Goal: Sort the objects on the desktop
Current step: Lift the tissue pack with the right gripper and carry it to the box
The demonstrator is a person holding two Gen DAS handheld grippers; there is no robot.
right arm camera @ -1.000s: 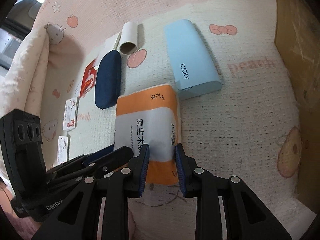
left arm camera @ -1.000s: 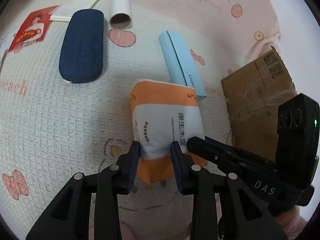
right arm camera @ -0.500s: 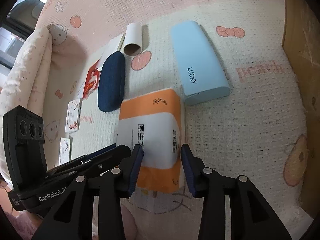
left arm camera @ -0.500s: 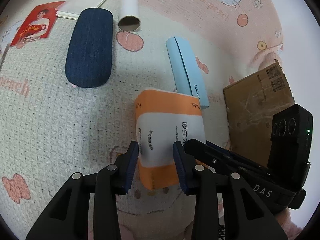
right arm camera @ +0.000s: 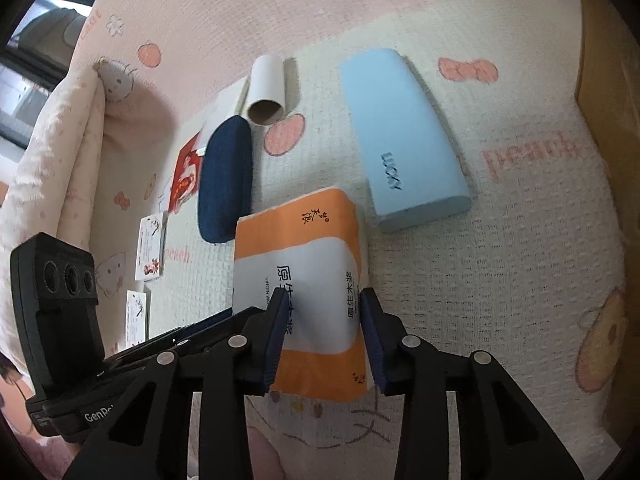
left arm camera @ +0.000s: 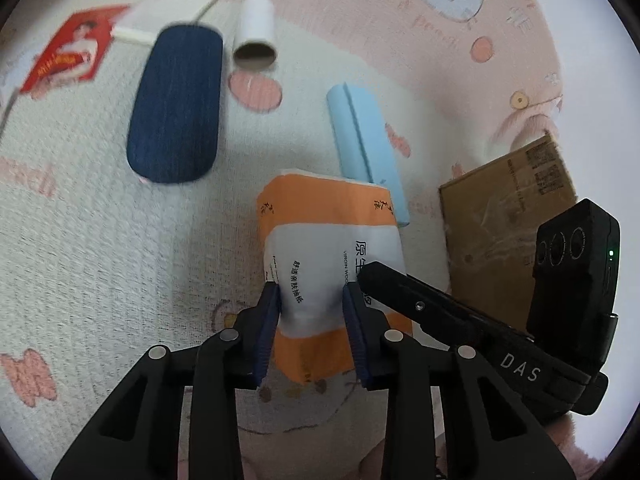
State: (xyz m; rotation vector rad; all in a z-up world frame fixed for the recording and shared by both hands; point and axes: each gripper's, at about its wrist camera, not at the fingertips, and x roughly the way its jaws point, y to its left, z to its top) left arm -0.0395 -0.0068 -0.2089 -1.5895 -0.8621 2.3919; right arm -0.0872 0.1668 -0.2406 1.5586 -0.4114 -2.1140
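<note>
An orange and white tissue pack [left arm camera: 320, 236] lies on the blanket; it also shows in the right wrist view [right arm camera: 304, 256]. My left gripper [left arm camera: 310, 304] pinches the pack's near left part between its pads. My right gripper [right arm camera: 324, 312] straddles the pack's near right part with its jaws spread wider than the pack; I cannot tell if the pads touch it. A light blue case [right arm camera: 400, 136], a dark blue case [right arm camera: 228, 184] and a cardboard tube [right arm camera: 266, 92] lie beyond the pack.
A brown cardboard box [left arm camera: 504, 220] stands at the right, its wall also at the right edge of the right wrist view [right arm camera: 608, 80]. A red card [left arm camera: 68, 52], a white booklet [left arm camera: 172, 8] and small cards [right arm camera: 150, 248] lie at the left.
The right gripper's jaws have spread from a pinch on the pack to a wider gap. Both grippers have drawn back a little. The left gripper still squeezes the pack.
</note>
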